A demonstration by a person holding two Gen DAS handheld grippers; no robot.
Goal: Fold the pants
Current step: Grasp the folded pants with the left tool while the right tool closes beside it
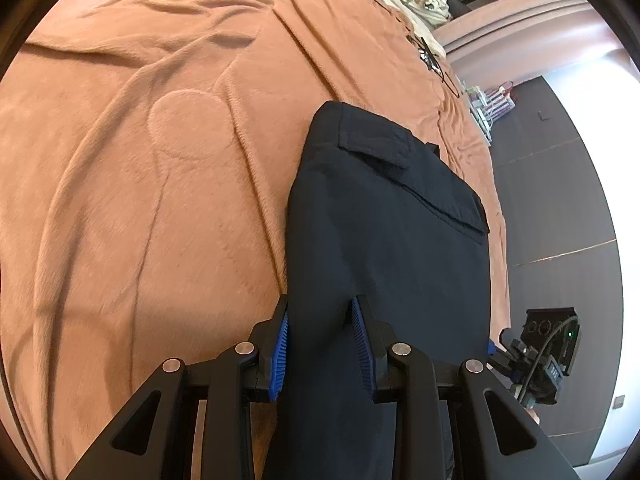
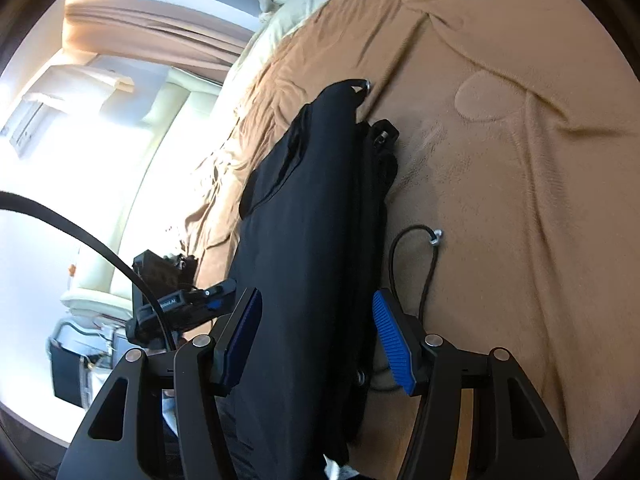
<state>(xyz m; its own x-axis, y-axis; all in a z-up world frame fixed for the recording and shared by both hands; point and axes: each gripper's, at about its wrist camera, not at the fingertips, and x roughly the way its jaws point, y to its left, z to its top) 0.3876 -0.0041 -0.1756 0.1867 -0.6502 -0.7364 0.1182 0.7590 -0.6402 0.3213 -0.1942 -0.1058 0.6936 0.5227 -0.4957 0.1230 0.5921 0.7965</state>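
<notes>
Left wrist view shows a rumpled orange-brown blanket [image 1: 140, 180] covering a bed, with dark floor [image 1: 560, 208] at right. Folded dark pants [image 1: 384, 220] lie near the blanket's edge. Both grippers tilt down over them, the left gripper [image 1: 320, 344] and right gripper [image 2: 316, 340] parted, pads astride the fabric without pinching.

One faint line of pale lettering sits on the black body of the left gripper [image 2: 176, 304], seen in the right wrist view at about 8 o'clock; it is too small and blurred to read. A small display on that same device, in the left wrist view at about 4 o'clock, is also unreadable. No other text, label, brand or number shows.
</notes>
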